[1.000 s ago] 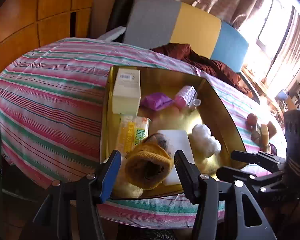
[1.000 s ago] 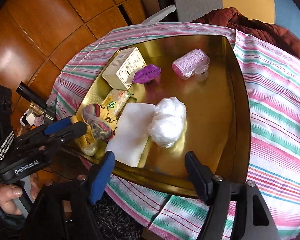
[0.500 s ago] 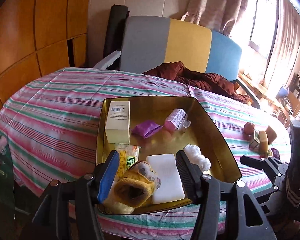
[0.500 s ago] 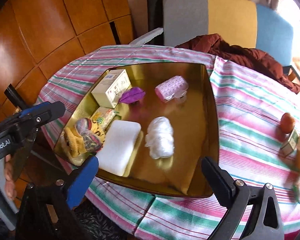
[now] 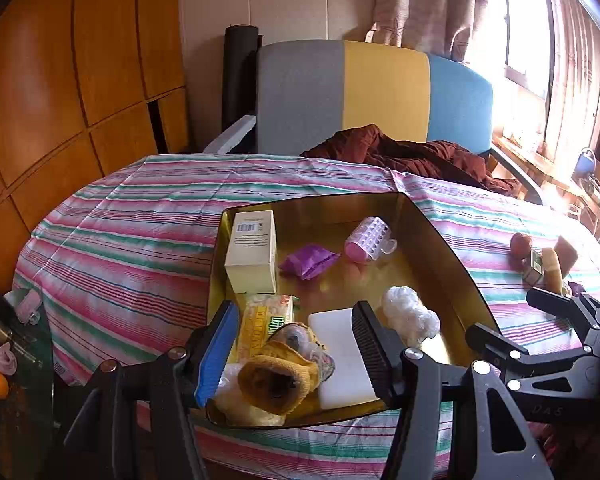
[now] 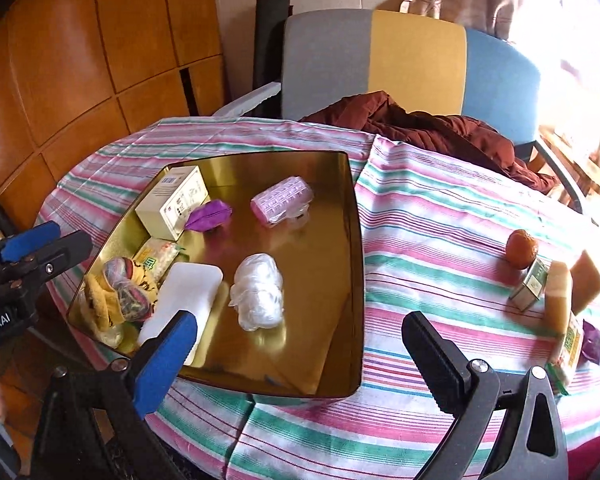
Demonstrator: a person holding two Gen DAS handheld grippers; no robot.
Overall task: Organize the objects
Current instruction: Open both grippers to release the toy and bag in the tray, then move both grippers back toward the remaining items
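A gold tray [image 5: 452, 256] [image 6: 352, 264] sits on the striped table. It holds a cream box [image 5: 252, 256] [image 6: 172, 202], a purple packet [image 5: 306, 260] [image 6: 208, 216], a pink case [image 5: 368, 236] [image 6: 280, 200], a white plastic wad [image 5: 410, 316] [image 6: 258, 292], a white pad [image 5: 344, 356] [image 6: 188, 288], a yellow snack pack [image 5: 264, 324] and yellow socks [image 5: 276, 376] [image 6: 116, 296]. My left gripper [image 5: 292, 350] is open and empty, above the tray's near edge. My right gripper [image 6: 300, 360] is open and empty over the tray's near right corner.
At the table's right lie an orange fruit [image 6: 521, 243] [image 5: 521, 243], a small green box [image 6: 530, 286], a yellowish bar [image 6: 558, 296] and a brown block [image 6: 586, 280]. A dark red jacket [image 6: 440, 128] lies at the far edge before a grey, yellow and blue chair [image 6: 412, 56].
Both grippers have pulled back and up from the tray, so more of the table shows. The socks stay in the tray corner. Both jaws stay open.
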